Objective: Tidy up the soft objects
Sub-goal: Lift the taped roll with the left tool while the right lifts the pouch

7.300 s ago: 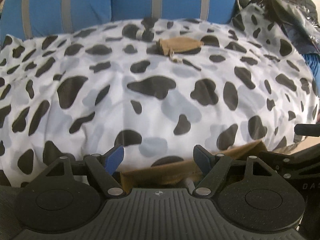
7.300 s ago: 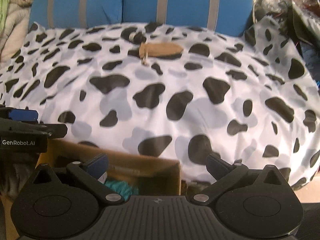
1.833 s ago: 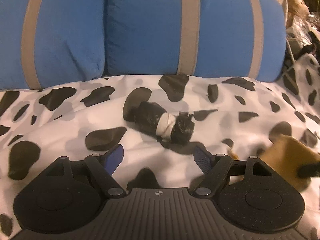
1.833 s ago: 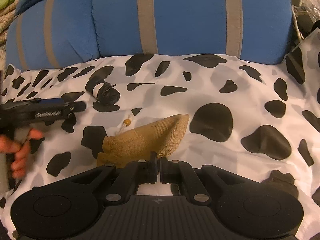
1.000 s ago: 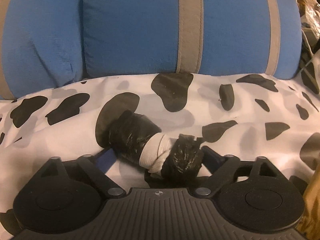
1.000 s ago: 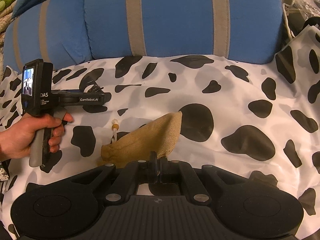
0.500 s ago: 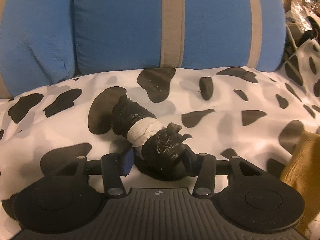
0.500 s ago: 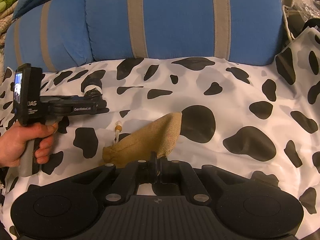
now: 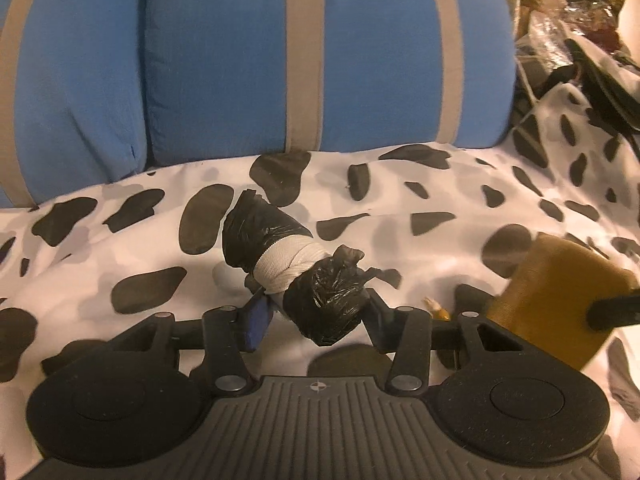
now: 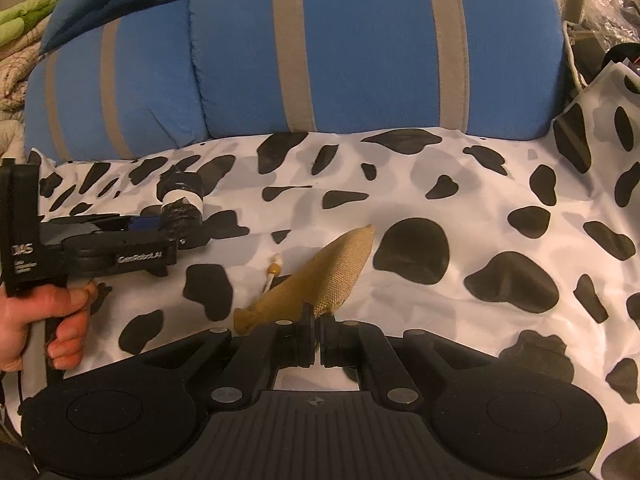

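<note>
Between the two fingers of the left gripper [image 9: 316, 312] sits a black bundle [image 9: 296, 272], and the fingers are closed in on its near, crinkly end, one blue pad [image 9: 256, 314] pressing each side. It's a lumpy roll of shiny black plastic with a band of white cloth wrapped round the middle, and the far end pokes out past the fingertips, tilted away to the left. From the right wrist view you can see the same bundle [image 10: 182, 200] sticking out past the front of the left gripper [image 10: 180, 224], with a bare hand [image 10: 44, 320] wrapped round the handle.

Over on the right gripper [image 10: 316, 332], the fingers are pressed nearly together, pinching the near edge of a tan pouch [image 10: 320, 276]. It's coarse woven stuff, burlap-looking, tapering to a point at the far end out beyond the fingertips, with a little cord and bead [image 10: 273, 269] hanging off just left of it. In the left wrist view that pouch [image 9: 560, 292] shows up off to the right of the fingers, a bit blurry.

Count-wise: one bundle, one pouch, two grippers. Everything's over a soft white cover with black cow spots [image 10: 480, 208], smooth and a bit rumpled. Behind it, well past both sets of fingers, are two plump blue cushions with grey stripes [image 10: 360, 48].
</note>
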